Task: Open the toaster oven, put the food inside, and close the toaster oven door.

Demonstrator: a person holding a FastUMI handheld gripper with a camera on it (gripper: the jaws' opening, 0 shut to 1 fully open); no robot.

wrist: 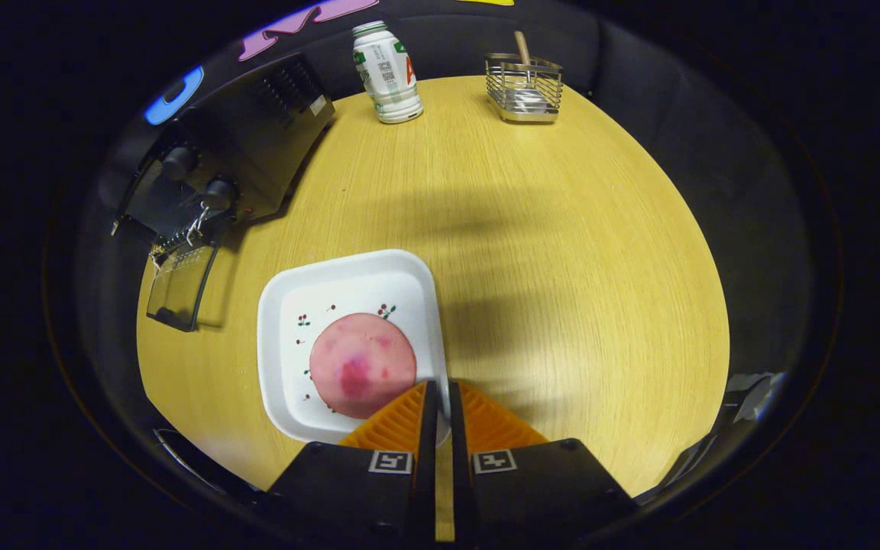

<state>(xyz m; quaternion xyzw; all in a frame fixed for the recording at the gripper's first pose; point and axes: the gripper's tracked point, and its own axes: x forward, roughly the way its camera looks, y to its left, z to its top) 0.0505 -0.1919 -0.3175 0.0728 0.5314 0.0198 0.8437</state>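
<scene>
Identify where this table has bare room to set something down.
Bare wood spans the round wooden table between the white square plate, white plastic bottle and wire metal basket. It is crowded beside the black toaster oven. The gripper pinches the plate's rim.

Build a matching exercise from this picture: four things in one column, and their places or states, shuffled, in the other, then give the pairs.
Things:
1. toaster oven
2. pink food
3. bottle
4. tool

Places or states:
A. at the far table edge, beside the wire rack
B. fingers nearly closed around the white plate rim
C. door hanging open
D. lying on the plate

Pairs: 1-C, 2-D, 3-A, 4-B
</scene>
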